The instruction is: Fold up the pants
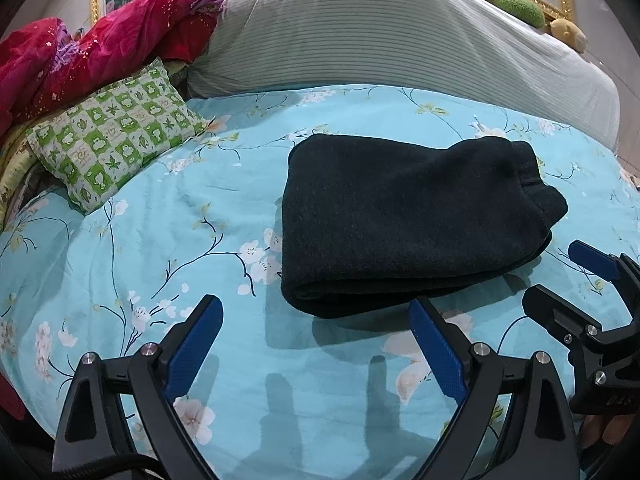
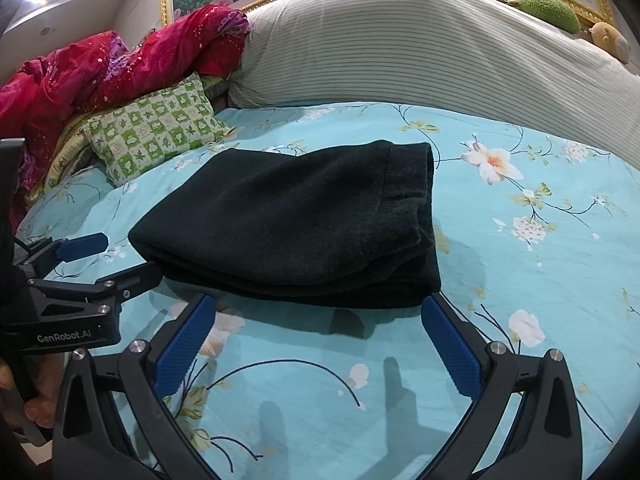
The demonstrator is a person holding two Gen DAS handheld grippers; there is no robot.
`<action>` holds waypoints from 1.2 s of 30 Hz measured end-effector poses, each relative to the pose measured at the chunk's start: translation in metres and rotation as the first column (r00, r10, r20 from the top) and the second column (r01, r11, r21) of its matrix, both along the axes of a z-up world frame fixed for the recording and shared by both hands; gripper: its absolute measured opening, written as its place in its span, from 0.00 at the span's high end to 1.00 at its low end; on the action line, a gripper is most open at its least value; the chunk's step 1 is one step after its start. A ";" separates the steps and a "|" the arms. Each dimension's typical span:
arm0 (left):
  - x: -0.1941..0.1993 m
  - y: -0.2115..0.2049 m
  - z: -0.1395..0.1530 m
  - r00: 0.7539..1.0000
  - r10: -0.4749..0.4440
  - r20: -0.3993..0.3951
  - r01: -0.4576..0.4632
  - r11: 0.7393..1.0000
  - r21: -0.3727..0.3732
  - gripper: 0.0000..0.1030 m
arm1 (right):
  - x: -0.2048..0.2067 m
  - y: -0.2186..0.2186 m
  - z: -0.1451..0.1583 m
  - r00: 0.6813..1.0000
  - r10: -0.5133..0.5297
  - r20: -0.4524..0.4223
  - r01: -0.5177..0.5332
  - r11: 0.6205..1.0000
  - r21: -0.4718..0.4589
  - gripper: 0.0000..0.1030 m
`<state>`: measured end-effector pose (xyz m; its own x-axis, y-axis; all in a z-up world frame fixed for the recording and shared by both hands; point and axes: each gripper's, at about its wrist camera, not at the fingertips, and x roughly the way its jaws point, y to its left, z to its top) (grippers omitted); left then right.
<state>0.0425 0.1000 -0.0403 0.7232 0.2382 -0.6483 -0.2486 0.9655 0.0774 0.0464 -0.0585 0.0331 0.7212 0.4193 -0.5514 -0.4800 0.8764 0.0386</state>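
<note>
Dark charcoal pants (image 1: 404,220) lie folded in a compact stack on the light blue floral bed sheet (image 1: 160,248). They also show in the right wrist view (image 2: 296,224). My left gripper (image 1: 316,312) is open and empty, just in front of the stack's near edge. My right gripper (image 2: 320,312) is open and empty, close to the near edge of the pants. The right gripper also shows at the right of the left wrist view (image 1: 560,276), and the left gripper at the left of the right wrist view (image 2: 124,256), both with jaws apart.
A green and white patterned pillow (image 1: 116,136) lies at the back left. A red blanket (image 1: 92,52) is heaped behind it. A large striped grey bolster (image 1: 392,44) runs along the back. Two plush toys (image 1: 520,8) sit at the far right by a gold picture frame.
</note>
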 end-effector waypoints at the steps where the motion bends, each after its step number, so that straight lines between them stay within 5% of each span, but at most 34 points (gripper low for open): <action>1: 0.000 0.000 0.000 1.000 0.000 -0.001 0.000 1.000 0.000 0.08 | 0.000 0.000 0.000 1.000 0.003 0.001 -0.003 1.000 0.002 0.00; 36: -0.002 0.002 0.000 1.000 0.018 0.001 -0.018 1.000 -0.008 0.08 | -0.004 0.003 0.002 1.000 0.006 0.011 -0.007 1.000 0.008 0.00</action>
